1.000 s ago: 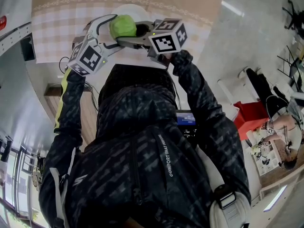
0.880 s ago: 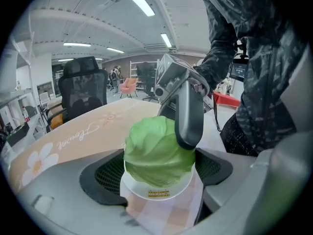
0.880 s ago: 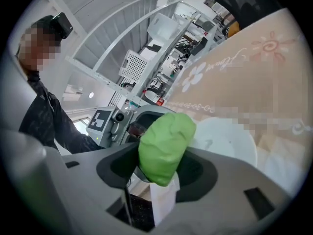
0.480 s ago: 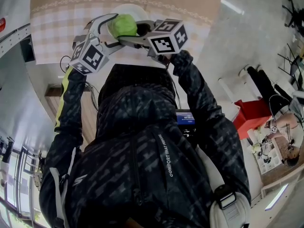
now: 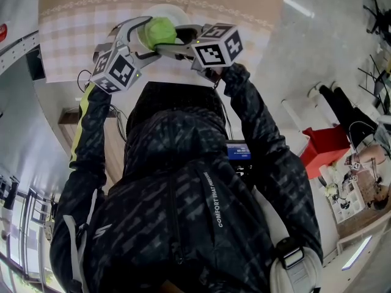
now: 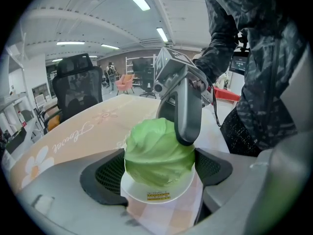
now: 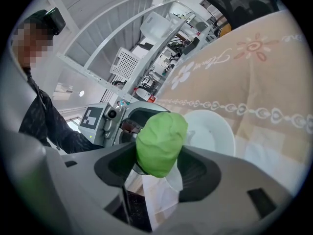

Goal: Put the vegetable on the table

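Left gripper view: fingers of the left gripper [image 6: 157, 171] clench the green cabbage [image 6: 156, 151]. The right gripper [image 7: 159, 170] has just spread its fingers, released, either side of it. The cabbage sits above the white plate [image 5: 170, 11] by the tabletop's [image 5: 70, 38] near edge.

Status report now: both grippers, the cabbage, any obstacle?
Left gripper clamped on cabbage. Right gripper jaws just opening, cabbage between them. Cabbage over white plate, not yet on table.
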